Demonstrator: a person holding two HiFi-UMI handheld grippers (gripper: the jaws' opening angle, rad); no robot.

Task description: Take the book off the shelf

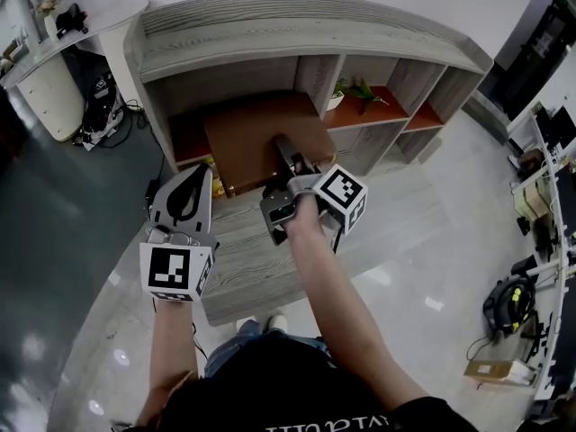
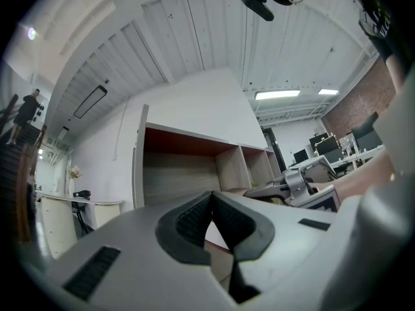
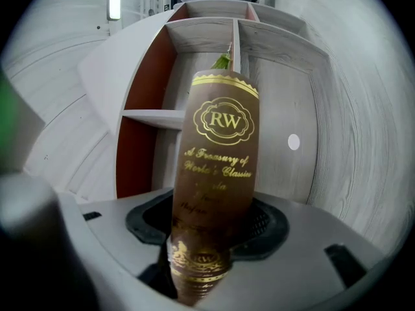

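A thick brown hardcover book (image 3: pixel 220 154) with gold lettering was gripped at its spine by the right gripper (image 3: pixel 211 229); in the right gripper view both dark pads were seen pressed against the spine's sides, and a gold "RW" emblem was legible further out from the jaws. That lettering was not visible in the head view, where only the book's plain brown cover (image 1: pixel 243 138) was shown, spread ahead of the right gripper (image 1: pixel 282 144) and across the front of a grey wood-grain shelf unit with red-brown inner panels (image 1: pixel 306 34). Whether the book rested on a shelf board could not be told from any view.

The left gripper (image 2: pixel 211 196) was seen closed and empty in its own view, its pads met at the tips, with the shelf unit (image 2: pixel 181 173) beyond them. In the head view the left gripper (image 1: pixel 200 173) was held just beside the book's left edge, apart from it.
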